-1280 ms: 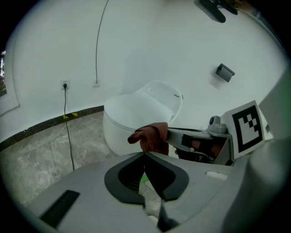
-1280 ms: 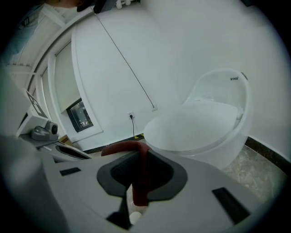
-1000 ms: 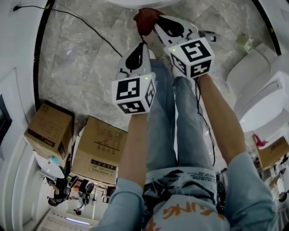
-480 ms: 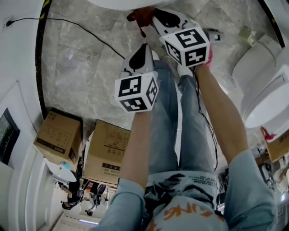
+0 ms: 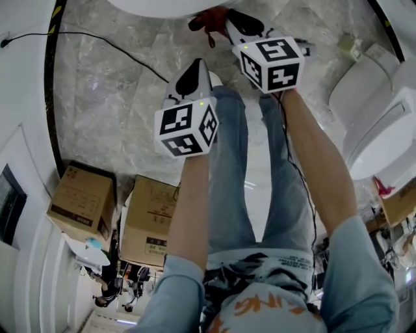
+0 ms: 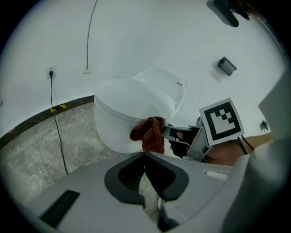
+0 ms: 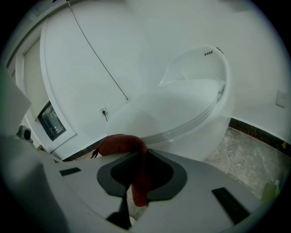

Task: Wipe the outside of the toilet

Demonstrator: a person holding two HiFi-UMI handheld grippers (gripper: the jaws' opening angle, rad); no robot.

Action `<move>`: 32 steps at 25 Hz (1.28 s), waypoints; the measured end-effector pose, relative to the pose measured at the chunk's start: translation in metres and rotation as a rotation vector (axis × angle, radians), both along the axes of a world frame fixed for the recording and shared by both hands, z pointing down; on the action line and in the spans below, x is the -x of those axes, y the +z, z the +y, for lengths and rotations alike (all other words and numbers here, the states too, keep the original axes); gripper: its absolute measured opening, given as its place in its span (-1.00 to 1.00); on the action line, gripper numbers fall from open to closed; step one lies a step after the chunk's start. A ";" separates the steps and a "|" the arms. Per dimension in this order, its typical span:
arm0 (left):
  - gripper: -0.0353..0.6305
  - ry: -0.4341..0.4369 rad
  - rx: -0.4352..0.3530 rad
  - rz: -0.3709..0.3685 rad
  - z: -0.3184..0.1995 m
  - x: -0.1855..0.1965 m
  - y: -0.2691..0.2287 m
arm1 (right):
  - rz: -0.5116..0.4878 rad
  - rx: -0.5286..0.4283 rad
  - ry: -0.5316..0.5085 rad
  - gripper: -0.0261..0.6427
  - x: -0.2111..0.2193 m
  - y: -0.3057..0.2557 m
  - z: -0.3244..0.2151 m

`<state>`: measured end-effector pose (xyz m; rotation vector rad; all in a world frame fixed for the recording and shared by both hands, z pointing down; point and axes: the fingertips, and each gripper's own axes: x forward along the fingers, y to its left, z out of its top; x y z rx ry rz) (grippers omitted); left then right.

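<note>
The right gripper (image 5: 229,23), clamped on the cloth (image 6: 148,134), has edged nearer the toilet (image 6: 127,107). The cloth now presses the bowl's front, so wiping is likely under way. The left gripper (image 6: 145,157) stays shut, empty.

The right hand-held gripper (image 5: 225,21) holds a red cloth (image 5: 205,19) (bunched) against the toilet (image 5: 156,6).

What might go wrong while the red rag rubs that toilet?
The dark red cloth hangs from only a thin pinch in the right hand-held gripper, so rubbing the white toilet bowl might tug it loose. The black cable on the grey marble floor nearby might catch a foot.
</note>
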<state>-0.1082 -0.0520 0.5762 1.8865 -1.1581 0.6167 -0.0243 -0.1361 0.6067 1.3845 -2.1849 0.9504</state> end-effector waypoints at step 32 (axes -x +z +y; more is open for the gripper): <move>-0.91 -0.173 0.002 0.012 -0.032 -0.115 -0.011 | 0.065 0.080 0.023 -0.77 -0.174 0.019 -0.079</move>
